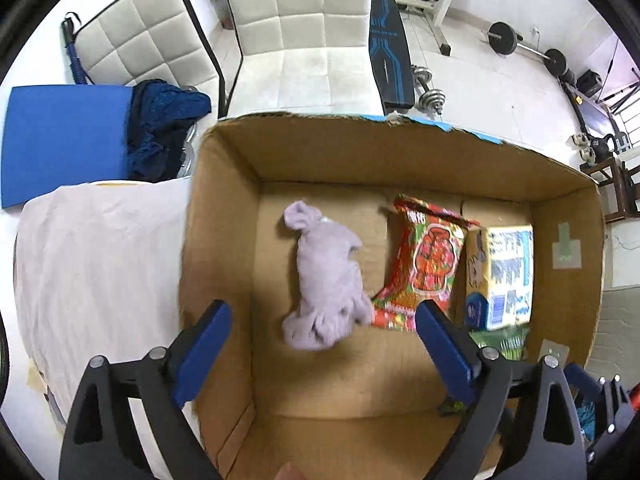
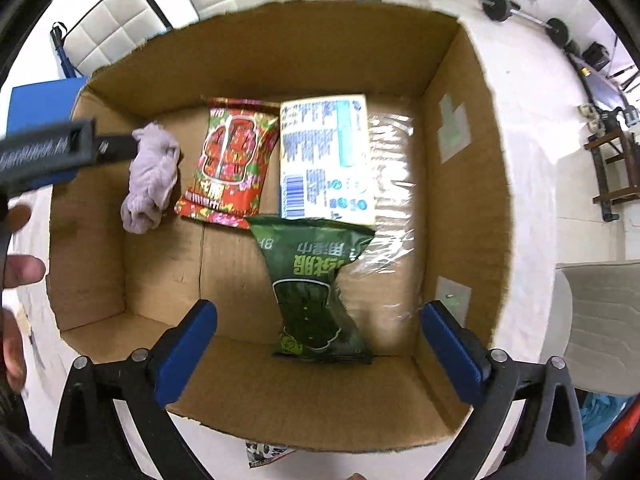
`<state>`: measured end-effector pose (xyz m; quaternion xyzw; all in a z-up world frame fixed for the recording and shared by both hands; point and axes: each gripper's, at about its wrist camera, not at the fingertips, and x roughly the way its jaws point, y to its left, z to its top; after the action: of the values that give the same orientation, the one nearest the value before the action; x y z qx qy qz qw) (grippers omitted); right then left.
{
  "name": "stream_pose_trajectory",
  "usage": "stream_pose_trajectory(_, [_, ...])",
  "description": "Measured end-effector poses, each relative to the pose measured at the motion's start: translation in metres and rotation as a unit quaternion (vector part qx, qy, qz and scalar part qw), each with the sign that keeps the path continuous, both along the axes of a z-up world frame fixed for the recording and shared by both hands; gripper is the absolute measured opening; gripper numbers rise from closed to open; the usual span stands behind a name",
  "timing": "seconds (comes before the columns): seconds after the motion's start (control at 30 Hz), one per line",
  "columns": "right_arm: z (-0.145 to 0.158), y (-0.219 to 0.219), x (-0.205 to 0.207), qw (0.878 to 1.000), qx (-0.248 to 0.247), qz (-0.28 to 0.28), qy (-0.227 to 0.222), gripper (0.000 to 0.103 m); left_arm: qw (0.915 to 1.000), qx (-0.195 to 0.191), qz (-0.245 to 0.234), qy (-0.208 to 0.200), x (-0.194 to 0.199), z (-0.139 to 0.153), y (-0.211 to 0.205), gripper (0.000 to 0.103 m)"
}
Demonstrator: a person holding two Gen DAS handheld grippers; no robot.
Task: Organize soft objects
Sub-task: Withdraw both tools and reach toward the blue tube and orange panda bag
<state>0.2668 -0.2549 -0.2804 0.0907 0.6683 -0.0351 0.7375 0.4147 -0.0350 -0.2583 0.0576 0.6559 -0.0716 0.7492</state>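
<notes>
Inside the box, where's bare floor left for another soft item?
Bare cardboard lies in the near-left corner of the cardboard box, bordered by the purple cloth, red packet and green packet. The far and right side is crowded with the white pack and clear plastic.

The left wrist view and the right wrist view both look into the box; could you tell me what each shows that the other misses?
Only the left wrist view shows the pale cloth beside the cardboard box and its open left gripper. Only the right wrist view shows the whole green packet, the clear plastic and its open right gripper. Both show the lilac soft toy, red packet and white-and-blue pack in the box.
</notes>
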Motion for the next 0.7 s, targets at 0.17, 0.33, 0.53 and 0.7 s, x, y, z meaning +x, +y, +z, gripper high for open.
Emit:
stream_pose_trajectory(0.17, [0.026, 0.003, -0.003, 1.0, -0.017, -0.004, -0.023, 0.103, 0.9994, -0.005, 0.0, -0.034, -0.033, 0.026, 0.006, 0.094])
stream_pose_trajectory(0.33, [0.057, 0.007, -0.019, 0.998, -0.026, -0.005, -0.058, 0.103, 0.9975, -0.006, 0.002, -0.071, -0.065, 0.052, 0.017, 0.094])
stream_pose_trajectory(0.53, [0.091, 0.011, -0.046, 0.995, -0.028, -0.009, -0.095, 0.103, 0.9943, 0.004, -0.006, -0.107, -0.102, 0.082, 0.023, 0.094])
stream_pose_trajectory(0.7, [0.116, 0.011, -0.069, 0.992, -0.027, -0.02, -0.123, 0.103, 0.9928, 0.002, -0.007, -0.12, -0.122, 0.1, 0.022, 0.094])
